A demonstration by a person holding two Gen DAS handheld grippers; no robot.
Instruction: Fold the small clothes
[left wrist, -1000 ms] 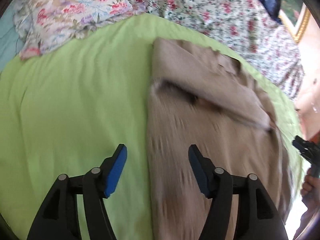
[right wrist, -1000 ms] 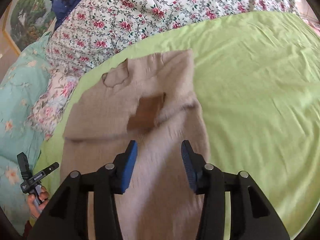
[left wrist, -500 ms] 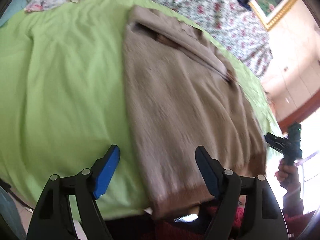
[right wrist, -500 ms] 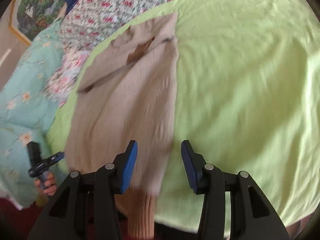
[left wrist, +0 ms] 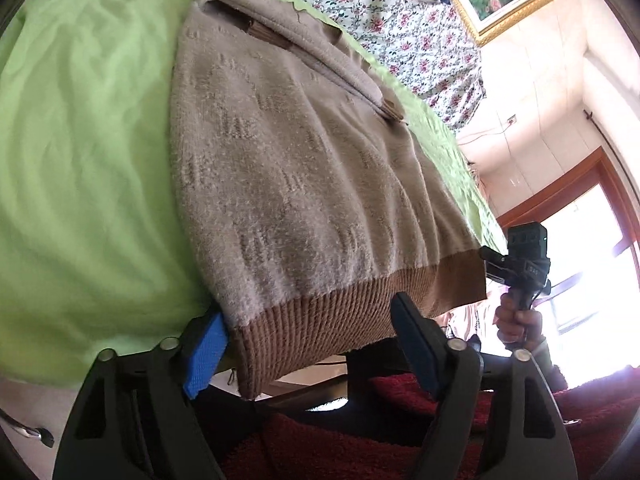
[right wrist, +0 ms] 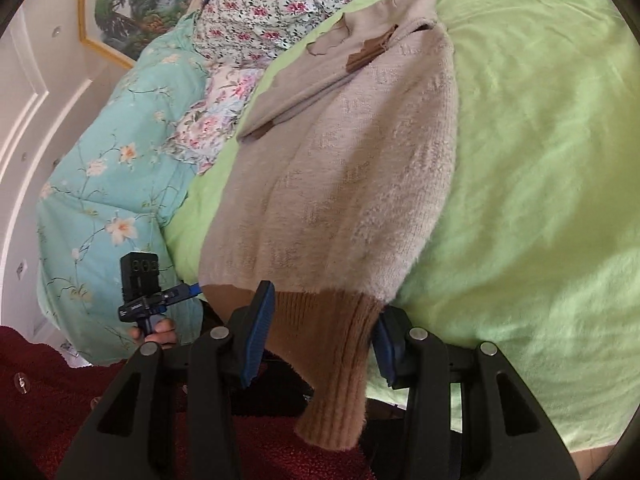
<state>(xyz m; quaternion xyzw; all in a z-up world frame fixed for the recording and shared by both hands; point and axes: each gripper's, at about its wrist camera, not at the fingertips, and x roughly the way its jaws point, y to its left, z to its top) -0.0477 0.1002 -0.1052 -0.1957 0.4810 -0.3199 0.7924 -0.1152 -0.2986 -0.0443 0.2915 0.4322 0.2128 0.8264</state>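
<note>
Green bedspread (left wrist: 80, 160) bears beige sweater (left wrist: 304, 184) (hem overhanging).

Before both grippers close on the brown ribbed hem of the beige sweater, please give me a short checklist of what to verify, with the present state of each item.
1. Left gripper open around the brown ribbed hem of the beige knitted sweater: ok.
2. Right gripper open with the hem between its fingers: ok.
3. Each gripper at its own corner of the hem: ok.
4. Both sleeves folded in across the sweater's top: ok.
5. Sweater lying flat on the light green bedsheet: ok; the hem overhangs the bed edge.
6. Both hem layers between the fingers: cannot tell.
</note>
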